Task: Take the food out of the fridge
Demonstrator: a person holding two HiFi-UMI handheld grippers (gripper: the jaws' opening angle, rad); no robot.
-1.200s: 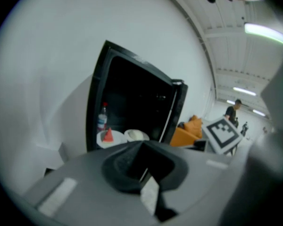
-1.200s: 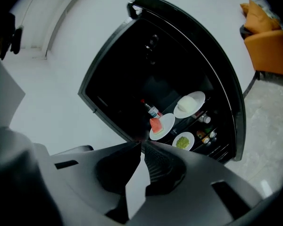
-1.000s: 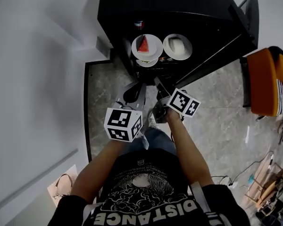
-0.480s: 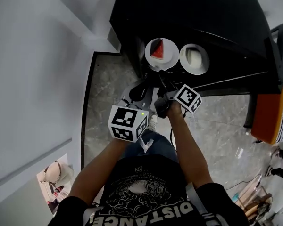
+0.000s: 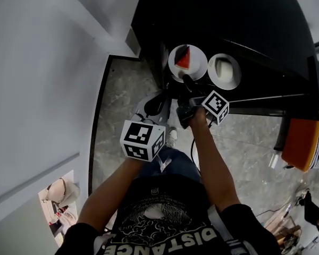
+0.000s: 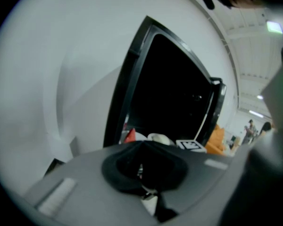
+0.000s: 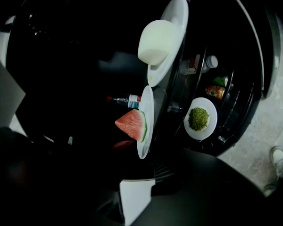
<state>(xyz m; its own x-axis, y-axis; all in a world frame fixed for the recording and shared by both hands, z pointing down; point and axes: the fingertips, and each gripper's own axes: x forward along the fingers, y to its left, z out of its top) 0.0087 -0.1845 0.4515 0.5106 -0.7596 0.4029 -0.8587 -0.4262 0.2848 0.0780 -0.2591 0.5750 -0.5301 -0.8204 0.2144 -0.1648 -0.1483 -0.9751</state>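
Right gripper (image 5: 186, 81) first: from overhead it reaches into the open fridge (image 5: 228, 15), its tips at the near rim of the plate (image 5: 198, 68) carrying the watermelon slice (image 5: 184, 60). That plate sits on a shelf, left of a second plate (image 5: 235, 79) bearing a pale lump of food. The left gripper (image 5: 151, 106) hangs nearer the person, outside the fridge and well apart from both plates.

In the left gripper view, its grey jaws look closed against each other with nothing in them, and the fridge interior shows far beyond.

In the right gripper view (rolled on its side, so the plates look upright), the jaws have just been opening and stand wide, pinching nothing. The watermelon plate's rim lies just ahead of them, not yet between the pads as far as I can tell. A third plate (image 7: 201, 133) with green food shows elsewhere in the fridge.

I'd judge the plate stiff, smooth, rather slippery and breakable if dropped, with the slice loose on top. It is best gripped firmly by the near rim and drawn out level so the wedge doesn't slide.
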